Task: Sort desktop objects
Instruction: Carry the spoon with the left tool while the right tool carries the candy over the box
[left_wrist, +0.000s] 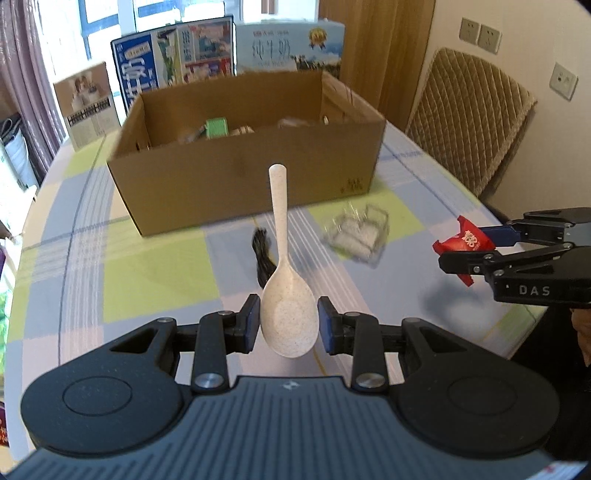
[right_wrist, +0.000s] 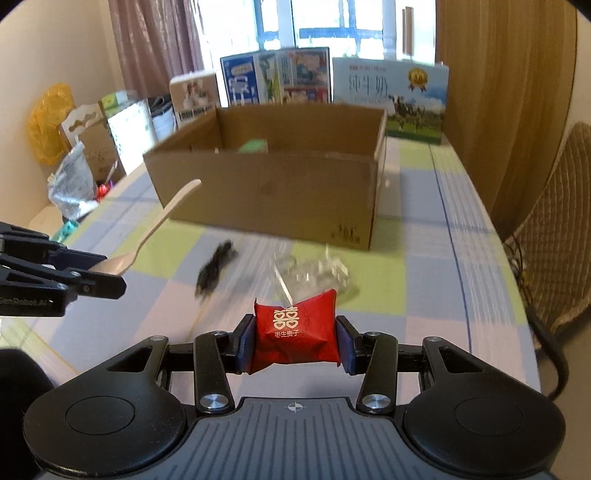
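Note:
My left gripper (left_wrist: 289, 322) is shut on the bowl of a speckled white spoon (left_wrist: 284, 280), whose handle points up and away toward the cardboard box (left_wrist: 243, 177). My right gripper (right_wrist: 295, 341) is shut on a red candy packet (right_wrist: 295, 334) with white characters. In the left wrist view the right gripper (left_wrist: 465, 249) shows at the right edge with the red packet (left_wrist: 463, 240). In the right wrist view the left gripper (right_wrist: 110, 275) and the spoon (right_wrist: 159, 225) show at the left. The open box (right_wrist: 280, 188) holds a green item (left_wrist: 216, 127) and other things.
On the checked tablecloth (left_wrist: 155, 280) lie a black hair tie (left_wrist: 263, 254) and a clear plastic case (left_wrist: 360, 232) in front of the box. Printed cartons (right_wrist: 391, 96) stand behind the box. A wicker chair (left_wrist: 469, 118) stands at the right; bags and boxes (right_wrist: 74, 170) crowd the left.

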